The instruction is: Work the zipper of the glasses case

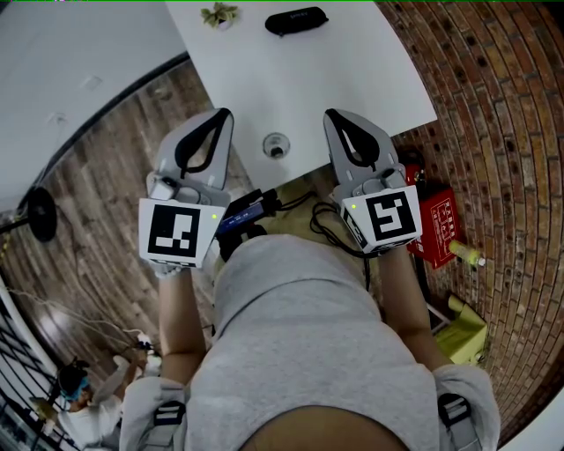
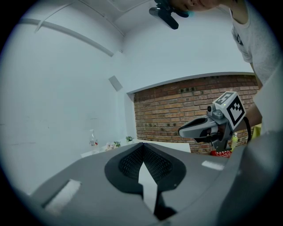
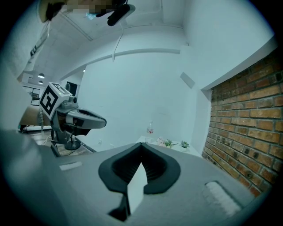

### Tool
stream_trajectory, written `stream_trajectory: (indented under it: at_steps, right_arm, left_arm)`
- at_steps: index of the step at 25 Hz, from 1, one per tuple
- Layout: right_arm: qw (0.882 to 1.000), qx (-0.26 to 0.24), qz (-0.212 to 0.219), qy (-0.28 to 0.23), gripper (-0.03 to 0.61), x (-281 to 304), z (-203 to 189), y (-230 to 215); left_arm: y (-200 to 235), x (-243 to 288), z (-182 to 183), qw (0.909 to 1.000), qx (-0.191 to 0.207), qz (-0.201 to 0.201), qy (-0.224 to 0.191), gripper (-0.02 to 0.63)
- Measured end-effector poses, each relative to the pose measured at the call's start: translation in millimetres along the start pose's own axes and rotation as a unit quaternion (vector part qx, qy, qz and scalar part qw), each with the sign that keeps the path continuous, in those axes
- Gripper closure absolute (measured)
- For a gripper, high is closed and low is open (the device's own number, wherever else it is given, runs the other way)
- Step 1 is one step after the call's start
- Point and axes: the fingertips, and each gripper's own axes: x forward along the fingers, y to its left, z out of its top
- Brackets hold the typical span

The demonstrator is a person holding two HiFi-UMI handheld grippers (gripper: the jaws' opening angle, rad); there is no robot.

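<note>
Glasses case, black and oval, sits untouched at the far end of the white rectangular table.
Grey left gripper and right gripper, jaws together and empty, hover at its near edge; the approach seems unstarted, and reaching out and opening likely come next.

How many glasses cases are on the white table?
1. The black glasses case lies near the far end of the table, right of a small plant. The table runs past the frame, so others may be hidden.

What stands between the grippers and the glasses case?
Nothing visible. Bare white table lies between the left gripper, the right gripper and the glasses case at its far end; only a round fitting sits between the grippers.
</note>
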Motion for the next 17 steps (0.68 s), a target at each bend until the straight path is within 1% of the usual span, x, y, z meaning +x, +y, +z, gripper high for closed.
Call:
stream_trajectory:
  at_steps: [12,17]
  right_arm:
    - [1.0,-0.003,0.006,-0.001,0.577,-1.0,0.1,0.2]
    - [1.0,-0.018,0.01,0.004,0.577,2.2,2.9,2.0]
  left_arm:
    - [-2.8,2.4,1.3,1.0,0.002,-0.002,0.0,0.601]
    - [-0.3,3.2,0.9,1.0,0.002,-0.002,0.002,0.601]
